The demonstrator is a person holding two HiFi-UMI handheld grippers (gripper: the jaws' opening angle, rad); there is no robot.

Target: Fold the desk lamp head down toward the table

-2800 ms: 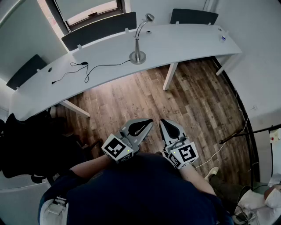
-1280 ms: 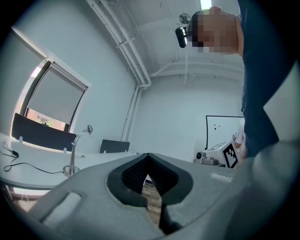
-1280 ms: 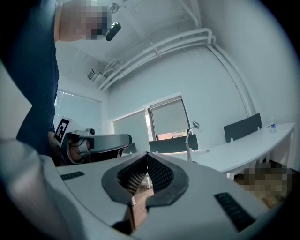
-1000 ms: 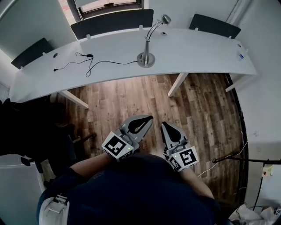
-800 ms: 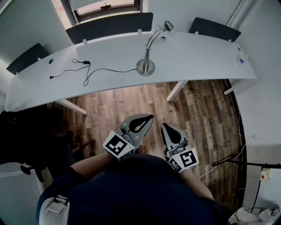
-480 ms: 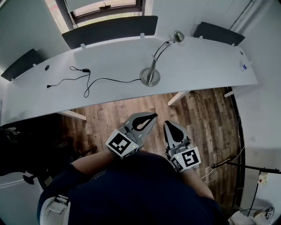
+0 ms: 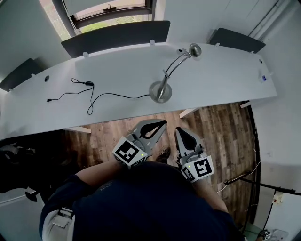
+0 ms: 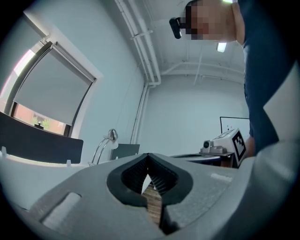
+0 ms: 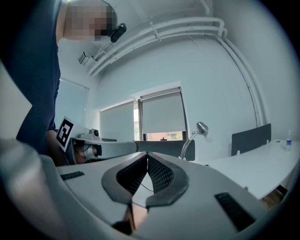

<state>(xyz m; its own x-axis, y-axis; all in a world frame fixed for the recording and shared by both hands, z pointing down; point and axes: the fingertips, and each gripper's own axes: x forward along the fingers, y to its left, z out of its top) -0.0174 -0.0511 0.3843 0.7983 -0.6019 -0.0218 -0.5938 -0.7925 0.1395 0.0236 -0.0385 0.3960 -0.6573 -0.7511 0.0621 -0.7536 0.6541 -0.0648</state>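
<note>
Nearest to us is our own dark shirt (image 7: 141,207), with both forearms held out in front of it. Just beyond, we hold the left gripper (image 7: 162,123) and the right gripper (image 7: 179,131) side by side over the wooden floor (image 7: 221,127), both pointing level toward the table. Each one's jaws are closed tip to tip and empty; through the small gap behind the tips we see only floor and table.

Further out runs the long, curved white table (image 7: 225,80). The desk lamp (image 7: 160,91) stands on it with its round base near the front edge, roughly in line with our grippers and well apart from them. Its thin neck (image 7: 171,70) bends up and to the right, and the lamp head (image 7: 194,49) is raised above the tabletop, not folded down. To the left of the base a thin black cable (image 7: 89,96) lies in loose loops on the table.

Behind the table stand dark panels (image 7: 115,37), and past them a window (image 7: 110,9) in the far wall.
</note>
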